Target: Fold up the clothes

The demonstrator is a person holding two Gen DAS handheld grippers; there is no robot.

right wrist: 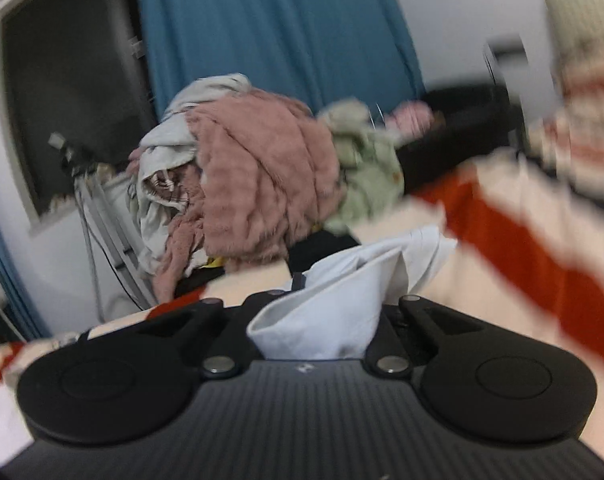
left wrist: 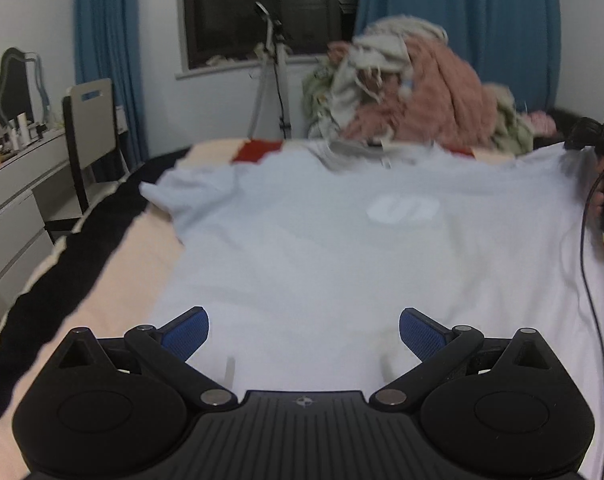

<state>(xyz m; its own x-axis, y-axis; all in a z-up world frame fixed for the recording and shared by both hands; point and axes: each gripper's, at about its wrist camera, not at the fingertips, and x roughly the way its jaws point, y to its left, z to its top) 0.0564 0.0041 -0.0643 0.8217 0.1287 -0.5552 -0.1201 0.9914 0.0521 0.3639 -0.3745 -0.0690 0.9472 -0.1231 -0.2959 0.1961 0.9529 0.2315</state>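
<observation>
A pale blue T-shirt (left wrist: 341, 248) with a white chest logo lies spread on the bed, collar away from me. My left gripper (left wrist: 303, 334) is open just above its near hem, blue pads apart and empty. My right gripper (right wrist: 333, 292) is shut on a bunched fold of the same T-shirt (right wrist: 341, 304); the cloth hides its fingertips. In the left wrist view the right gripper (left wrist: 593, 140) holds the shirt's far right corner, lifted off the bed.
A heap of pink, grey and green clothes (left wrist: 413, 88) sits at the far end of the bed. The bedcover (right wrist: 513, 240) is cream with red stripes. A white dresser (left wrist: 14, 200) and chair (left wrist: 90, 128) stand left; a tripod (left wrist: 272, 80) stands by the window.
</observation>
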